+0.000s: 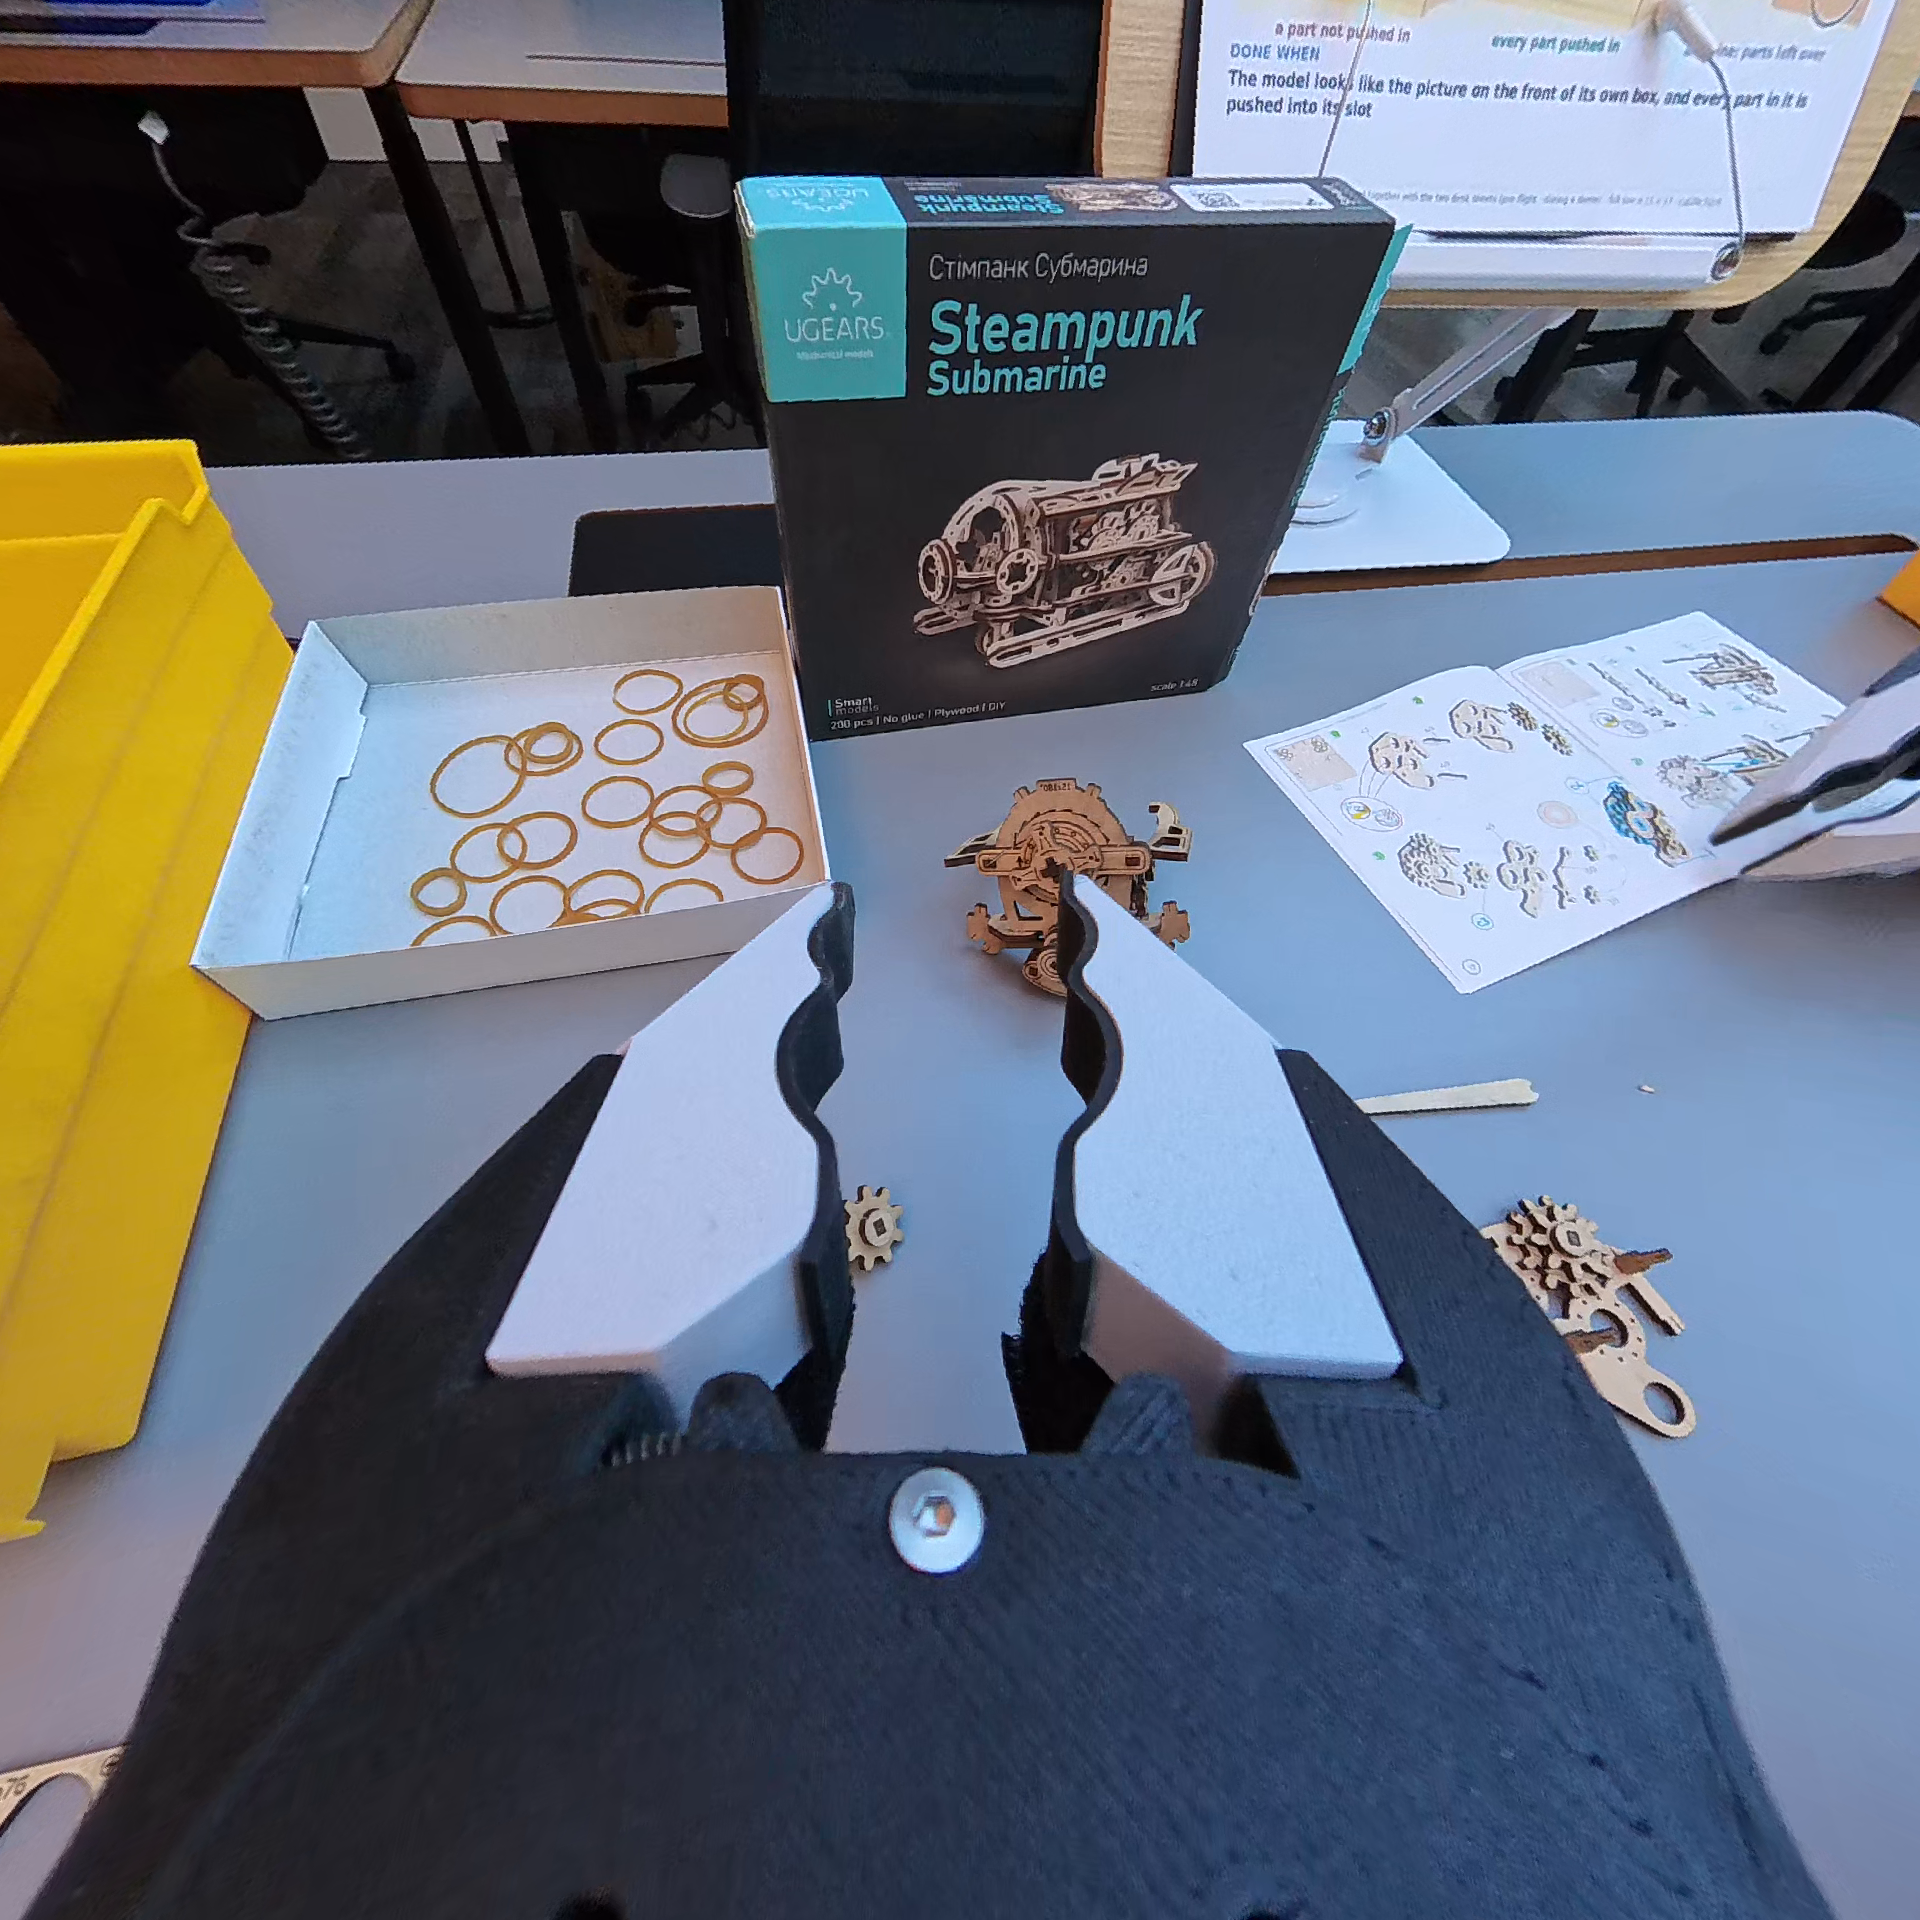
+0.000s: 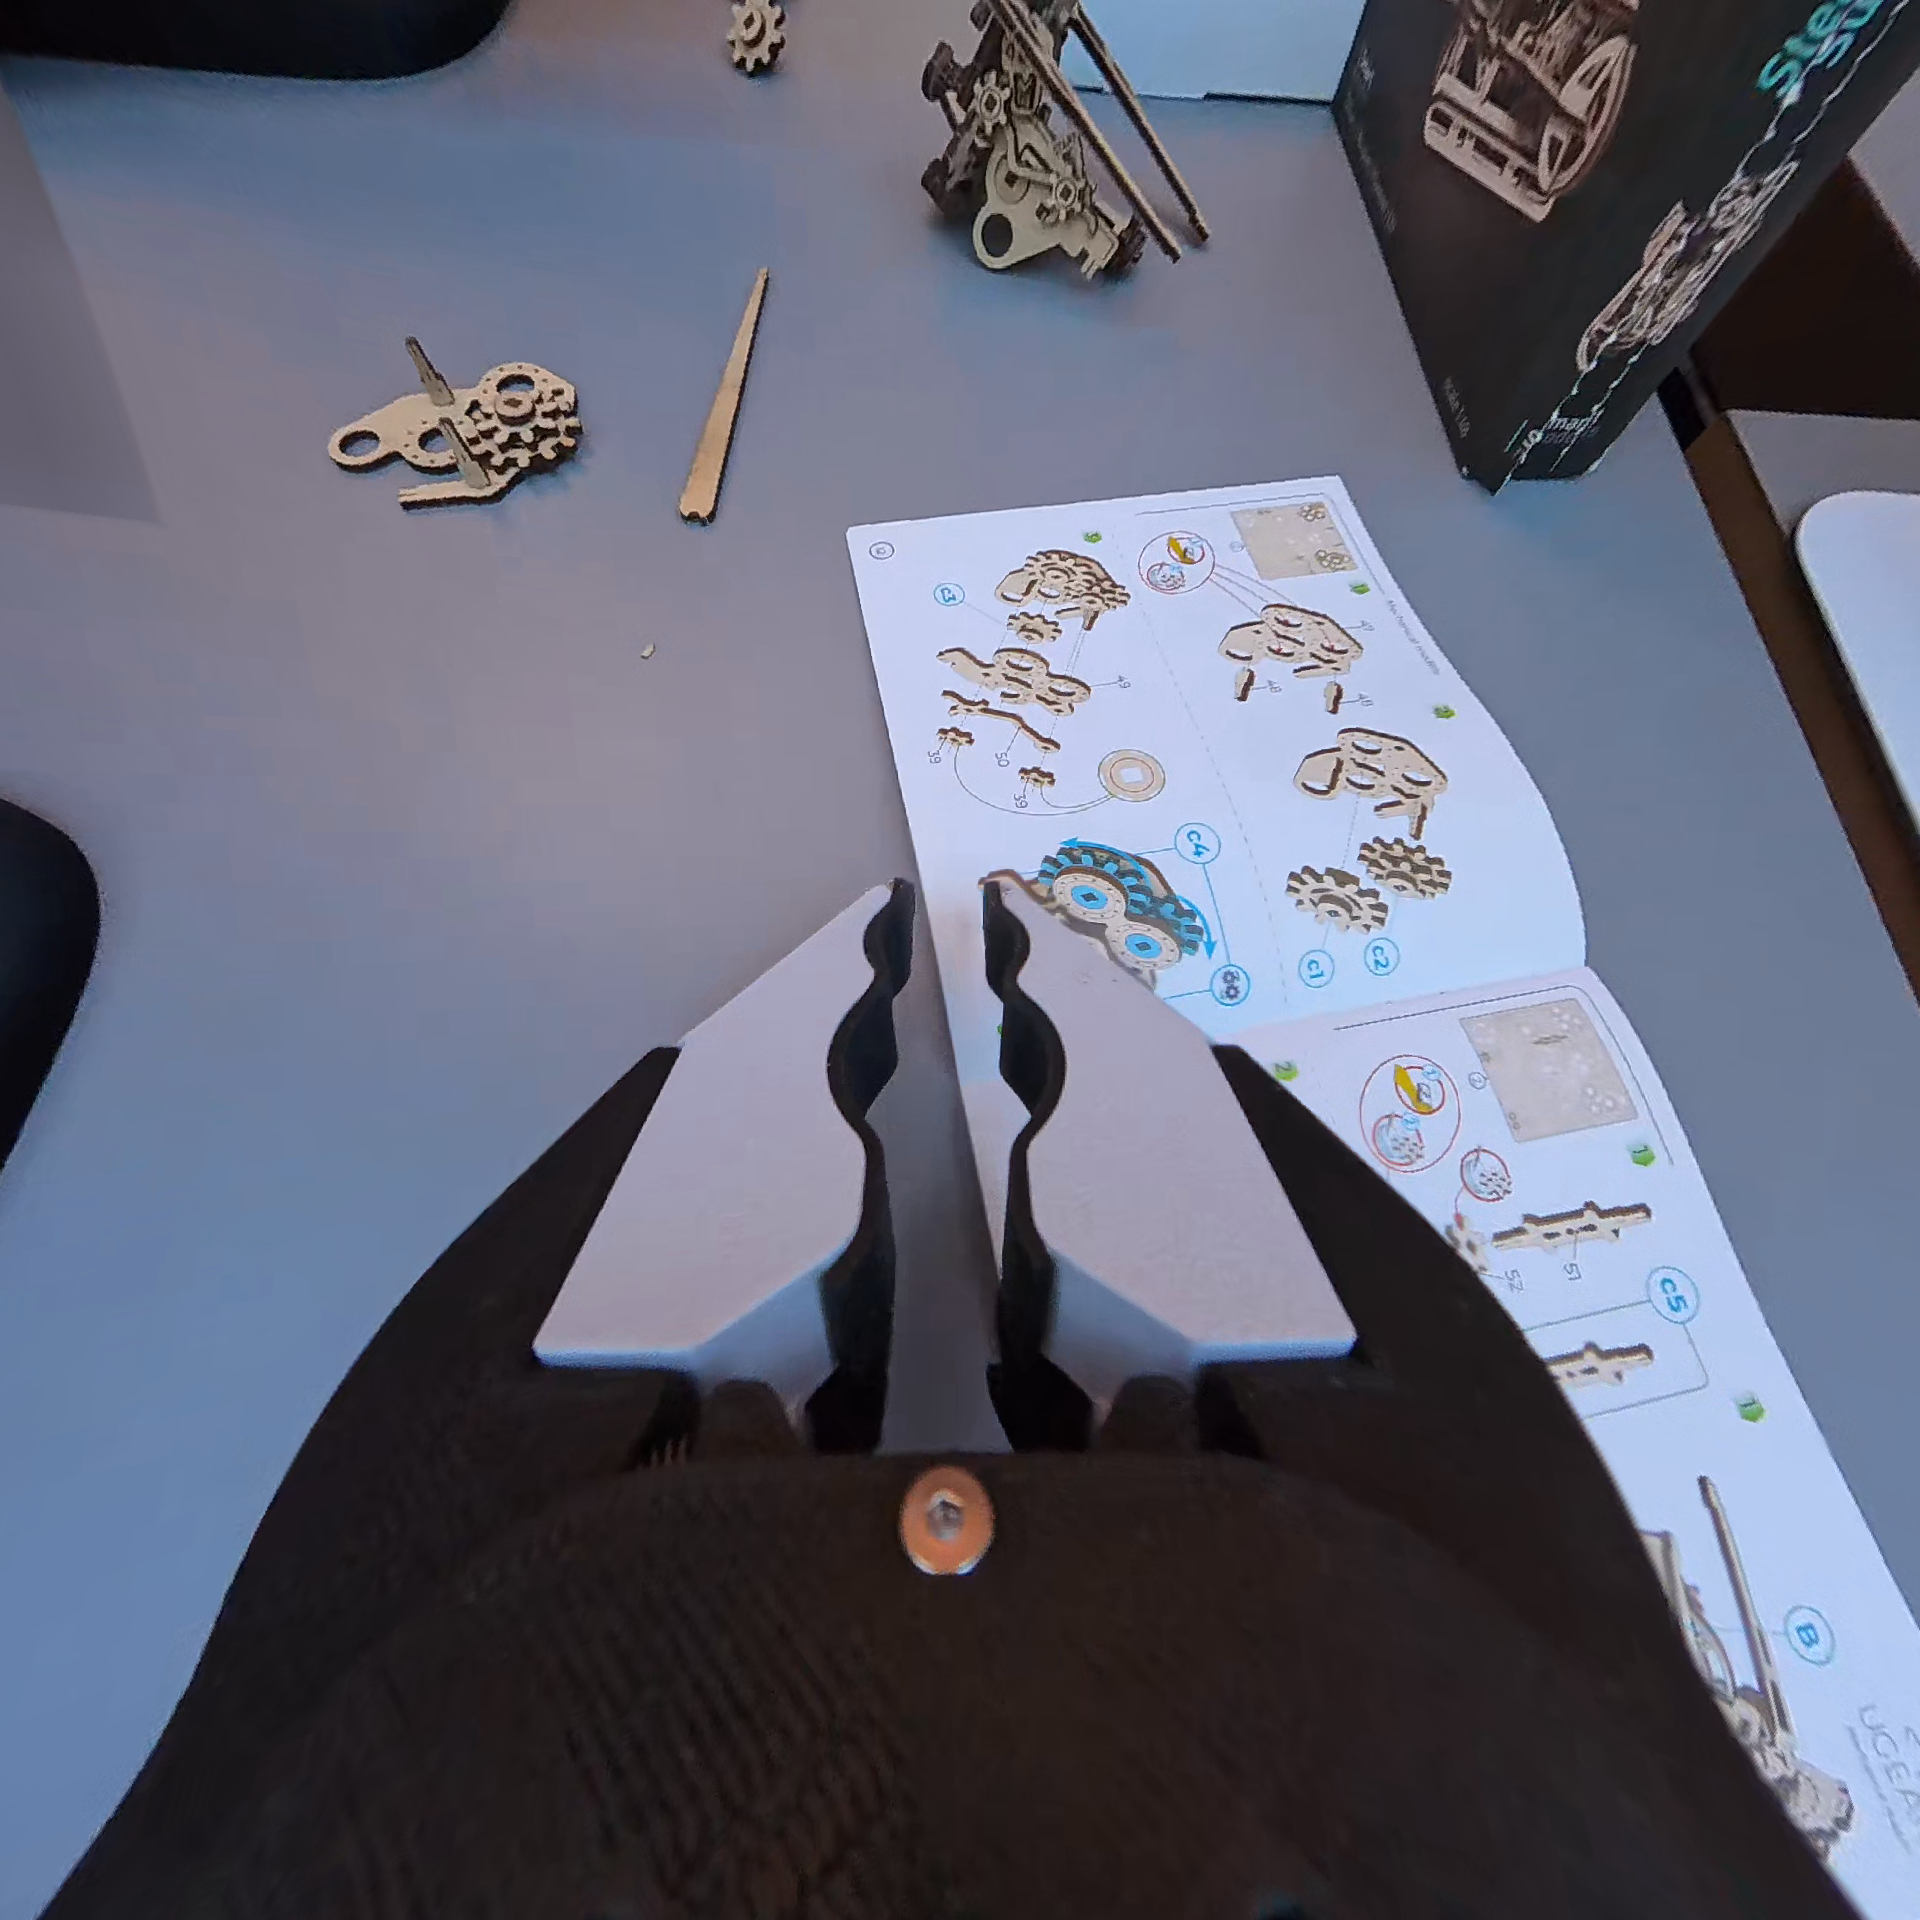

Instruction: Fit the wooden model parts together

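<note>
A partly built wooden model stands on the grey table in front of the kit box; it also shows in the right wrist view. My left gripper is open and empty, just short of the model. A small loose gear lies below its fingers, also seen in the right wrist view. A gear plate subassembly lies to the right, also in the right wrist view. A pointed wooden stick lies beside it. My right gripper is open and empty over the edge of the instruction booklet.
The kit box stands upright at the back. A white tray holding several rubber bands sits to the left. Yellow bins stand at the far left. The open booklet lies right, with my right gripper over it. Between my left fingertips and the small loose gear there is roughly 11 cm.
</note>
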A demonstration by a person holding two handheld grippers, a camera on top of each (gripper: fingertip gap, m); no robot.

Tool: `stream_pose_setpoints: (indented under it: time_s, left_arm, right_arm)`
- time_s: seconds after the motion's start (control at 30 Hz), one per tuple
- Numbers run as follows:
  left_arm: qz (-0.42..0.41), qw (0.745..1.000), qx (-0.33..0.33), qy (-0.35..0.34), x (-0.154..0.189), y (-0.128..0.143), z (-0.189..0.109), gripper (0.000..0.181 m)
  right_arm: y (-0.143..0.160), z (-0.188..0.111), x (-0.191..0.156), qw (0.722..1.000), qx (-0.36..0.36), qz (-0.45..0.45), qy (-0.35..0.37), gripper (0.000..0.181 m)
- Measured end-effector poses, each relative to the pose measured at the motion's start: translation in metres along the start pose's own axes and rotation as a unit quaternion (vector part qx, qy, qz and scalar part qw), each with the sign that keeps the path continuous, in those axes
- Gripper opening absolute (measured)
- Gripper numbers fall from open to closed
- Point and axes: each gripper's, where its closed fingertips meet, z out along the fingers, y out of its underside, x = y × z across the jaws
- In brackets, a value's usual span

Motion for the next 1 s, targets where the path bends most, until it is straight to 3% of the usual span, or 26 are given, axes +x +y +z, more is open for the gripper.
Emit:
stream_pose_setpoints:
  time_s: [0.17,0.37,0.7,1.0]
  left_arm:
    - [0.001,1.000,-0.001,-0.002,-0.001,0.000,0.000,0.037]
    - [0.004,0.999,-0.011,-0.035,-0.018,0.003,-0.005,0.037]
    - [-0.030,0.989,-0.109,-0.100,-0.064,0.040,-0.014,0.037]
    - [-0.005,0.967,-0.233,-0.102,-0.073,0.085,-0.015,0.035]
  right_arm:
    - [0.012,0.015,0.003,0.998,-0.048,-0.023,0.023,0.011]
    - [0.006,0.024,0.005,0.999,-0.036,0.003,0.030,0.009]
    - [0.001,0.031,0.010,0.998,-0.035,-0.003,0.058,0.011]
    - [-0.035,0.022,0.010,0.979,0.073,-0.132,0.136,0.013]
